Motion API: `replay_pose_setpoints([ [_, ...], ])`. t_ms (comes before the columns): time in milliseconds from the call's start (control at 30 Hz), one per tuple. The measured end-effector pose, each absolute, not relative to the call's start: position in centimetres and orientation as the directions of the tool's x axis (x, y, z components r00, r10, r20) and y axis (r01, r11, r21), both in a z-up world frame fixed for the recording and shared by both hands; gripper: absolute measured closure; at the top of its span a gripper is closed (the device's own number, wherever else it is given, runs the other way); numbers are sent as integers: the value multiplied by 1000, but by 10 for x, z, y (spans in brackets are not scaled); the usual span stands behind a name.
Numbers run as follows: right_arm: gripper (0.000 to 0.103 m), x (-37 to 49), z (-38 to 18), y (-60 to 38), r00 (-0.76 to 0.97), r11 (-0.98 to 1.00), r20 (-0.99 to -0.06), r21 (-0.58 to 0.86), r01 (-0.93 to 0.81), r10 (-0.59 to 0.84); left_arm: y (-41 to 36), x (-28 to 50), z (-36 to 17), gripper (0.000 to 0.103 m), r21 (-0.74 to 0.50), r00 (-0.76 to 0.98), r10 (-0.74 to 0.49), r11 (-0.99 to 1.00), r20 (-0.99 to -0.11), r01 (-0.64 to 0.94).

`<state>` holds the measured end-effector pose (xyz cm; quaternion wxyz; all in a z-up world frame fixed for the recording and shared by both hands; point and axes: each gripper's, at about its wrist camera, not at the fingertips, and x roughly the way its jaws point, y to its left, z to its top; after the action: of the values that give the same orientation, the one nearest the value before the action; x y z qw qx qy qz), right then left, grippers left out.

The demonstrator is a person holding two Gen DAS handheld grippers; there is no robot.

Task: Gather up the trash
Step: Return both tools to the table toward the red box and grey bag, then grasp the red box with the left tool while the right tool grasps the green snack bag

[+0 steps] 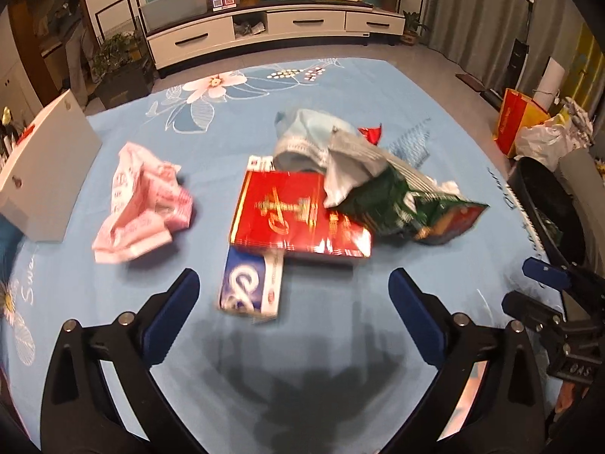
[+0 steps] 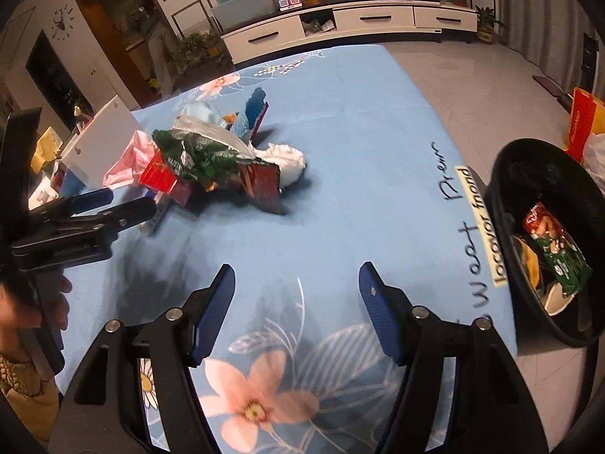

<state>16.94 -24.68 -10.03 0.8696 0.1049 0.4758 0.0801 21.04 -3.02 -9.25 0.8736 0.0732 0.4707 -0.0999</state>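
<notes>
A trash pile lies mid-table on the light blue flowered cloth [image 1: 340, 87]. It holds a red box [image 1: 298, 219], a green snack bag [image 1: 408, 204], a pale blue cloth piece [image 1: 310, 136] and a crumpled pink bag [image 1: 143, 204]. A blue-and-white carton [image 1: 251, 287] lies just ahead of my left gripper [image 1: 293, 291], which is wide open and touches nothing. My right gripper [image 2: 297, 283] hangs open over bare cloth near the table's right side, empty. The pile [image 2: 211, 162] is far to its left, and the left gripper [image 2: 121, 204] shows there too. The right gripper [image 1: 544, 291] is at the right edge of the left wrist view.
A black bin [image 2: 503, 204] stands off the table's right edge with a green-red wrapper [image 2: 559, 257] inside; the same bin [image 1: 544, 204] shows in the left view. A white box [image 1: 41, 174] sits at the table's left. A person [image 1: 68, 19] stands in the doorway.
</notes>
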Motion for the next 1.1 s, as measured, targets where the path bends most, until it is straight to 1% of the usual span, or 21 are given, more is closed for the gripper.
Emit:
replay_pose_setpoints([
  [133,36,181,-102,-243,542,965,-805,255,-52,242,-36,222,-99,3,41,524,-104,965,-845,259],
  [333,36,200,-105,-238,554,966,-794,246,-83,249,-42,239,-112,3,84,508,-65,961,-859,264],
  [533,36,216,-111,-232,556,961,-786,254,-111,272,-43,245,-117,3,72,500,-78,959,-863,273],
  [600,42,216,-110,-229,560,957,-777,260,-129,287,-42,247,-118,4,58,497,-92,958,-863,279],
  [633,46,217,-110,-228,560,953,-773,268,-140,299,-42,248,-118,6,47,493,-102,959,-864,281],
  [667,51,217,-110,-226,556,949,-771,275,-152,312,-41,248,-119,11,38,490,-112,958,-865,285],
  [700,53,219,-110,-225,555,949,-770,274,-158,315,-41,247,-119,11,38,490,-112,957,-864,286],
  [733,58,219,-110,-224,554,949,-771,272,-161,315,-41,246,-118,11,39,493,-114,956,-863,290],
  [767,64,219,-110,-223,550,947,-771,276,-167,322,-41,245,-118,11,36,492,-118,956,-863,292],
  [800,67,219,-111,-222,548,943,-768,283,-172,331,-40,244,-119,11,34,491,-121,955,-863,295],
  [833,73,219,-110,-221,550,943,-767,284,-171,331,-40,243,-119,11,36,493,-120,954,-862,296],
  [867,81,218,-110,-221,549,943,-767,286,-172,333,-40,242,-119,11,38,494,-119,954,-861,296],
  [967,94,214,-108,-222,551,939,-761,293,-178,342,-38,239,-118,11,22,491,-132,955,-861,295],
  [1033,99,210,-105,-223,556,934,-751,307,-183,356,-37,237,-115,12,19,492,-137,954,-860,298],
  [1100,101,203,-102,-224,563,935,-747,302,-186,353,-36,236,-112,12,15,495,-144,953,-857,302],
])
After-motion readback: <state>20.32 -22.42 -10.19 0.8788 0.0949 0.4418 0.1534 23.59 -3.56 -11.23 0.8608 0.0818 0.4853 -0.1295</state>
